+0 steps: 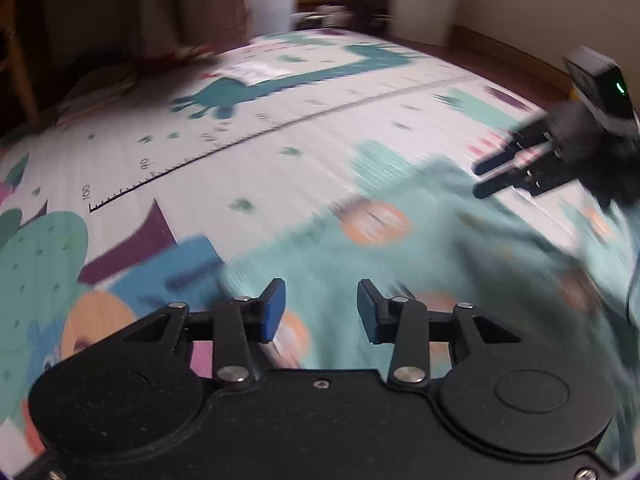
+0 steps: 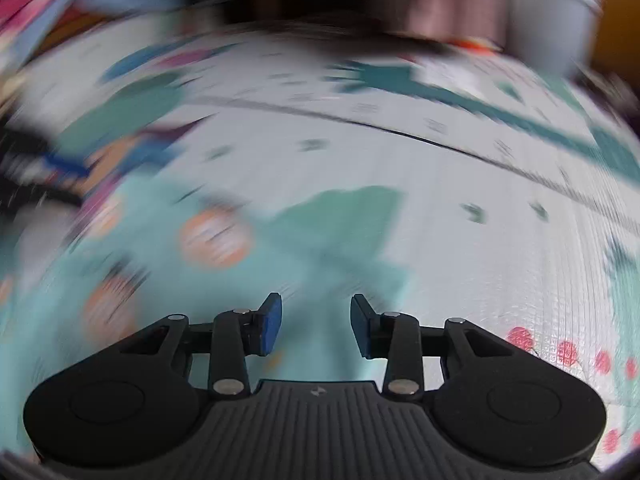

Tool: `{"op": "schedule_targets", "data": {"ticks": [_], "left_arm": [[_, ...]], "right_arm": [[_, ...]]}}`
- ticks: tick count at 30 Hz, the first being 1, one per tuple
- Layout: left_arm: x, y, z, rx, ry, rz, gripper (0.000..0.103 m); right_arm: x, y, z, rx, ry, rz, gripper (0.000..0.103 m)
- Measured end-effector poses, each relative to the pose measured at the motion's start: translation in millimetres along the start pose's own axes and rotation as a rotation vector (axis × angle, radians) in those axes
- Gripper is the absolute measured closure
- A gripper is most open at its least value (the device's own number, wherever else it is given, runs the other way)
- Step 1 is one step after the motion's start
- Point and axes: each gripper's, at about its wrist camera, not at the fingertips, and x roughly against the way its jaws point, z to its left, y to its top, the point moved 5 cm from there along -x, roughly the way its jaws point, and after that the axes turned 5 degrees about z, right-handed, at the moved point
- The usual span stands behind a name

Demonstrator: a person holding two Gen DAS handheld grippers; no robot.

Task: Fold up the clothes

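Note:
A light teal garment (image 1: 400, 264) with orange round prints lies rumpled on the patterned play mat (image 1: 280, 152). My left gripper (image 1: 321, 310) is open and empty, just above the garment's near left part. My right gripper (image 1: 482, 180) shows at the right of the left wrist view, over the garment's far right edge. In the right wrist view my right gripper (image 2: 316, 328) is open and empty over the garment (image 2: 200, 272). Both views are blurred by motion.
The play mat (image 2: 460, 220) has a printed ruler line, cacti and a teal animal. White tubs (image 1: 424, 0) stand beyond its far edge, with a curtain and a wooden chair leg (image 1: 18, 64) at the far left.

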Motion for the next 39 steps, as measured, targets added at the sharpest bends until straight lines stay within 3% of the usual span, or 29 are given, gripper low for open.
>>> {"op": "schedule_targets", "data": {"ticks": [6,8,9,13,15,20,26,29,30,31,33,34,35,36,39], "left_arm": [[37.0,-71.5,-56.3,-0.012,-0.026,0.019,0.070],[18.5,-99.9,-68.2,-0.001,0.020,0.100,0.071],[16.0,-107.4,-71.3,0.013,0.031,0.103,0.070],[39.6,-112.8,-59.8,0.112,0.095,0.020,0.063],[55.0,-117.7,-43.8,0.173,0.156,-0.003,0.063],[92.7,-153.9,67.1,0.437,0.394,0.030,0.063],[98.7,-160.1,153.0,0.570,0.387,0.065,0.063],[113.1,-166.9,157.5,0.590,0.386,0.063,0.070],[118.8,-169.7,157.6,0.596,0.387,0.062,0.088],[124.5,-172.4,157.6,0.601,0.387,0.061,0.098],[136.0,-177.9,157.7,0.611,0.389,0.059,0.100],[141.7,-180.7,157.8,0.616,0.389,0.058,0.100],[147.4,-183.4,157.8,0.621,0.390,0.056,0.100],[153.1,-186.1,157.9,0.627,0.391,0.055,0.100],[170.3,-194.4,158.1,0.642,0.393,0.052,0.100]], "right_arm": [[73.8,-96.8,105.0,0.093,0.135,0.013,0.064],[80.9,-125.3,132.5,0.094,0.147,0.045,0.064],[77.0,-139.3,142.4,0.070,0.139,0.095,0.064],[84.0,-157.1,155.6,0.031,0.094,0.093,0.061],[87.8,-153.2,158.8,0.025,0.107,0.093,0.061],[71.1,-124.7,172.5,0.163,0.134,0.055,0.061],[40.8,-50.8,228.6,0.434,0.242,-0.046,0.063],[13.1,-20.7,257.3,0.538,0.290,-0.041,0.068],[0.3,-12.7,261.5,0.538,0.295,-0.023,0.068],[-12.3,-5.5,264.3,0.531,0.299,-0.002,0.068],[-33.1,4.0,254.7,0.438,0.300,0.045,0.068],[-37.5,6.8,244.7,0.371,0.314,0.051,0.074],[-41.1,9.2,235.6,0.311,0.323,0.056,0.089],[-42.1,9.7,229.2,0.277,0.313,0.057,0.094],[-43.2,7.4,217.0,0.189,0.316,0.052,0.096]]}}
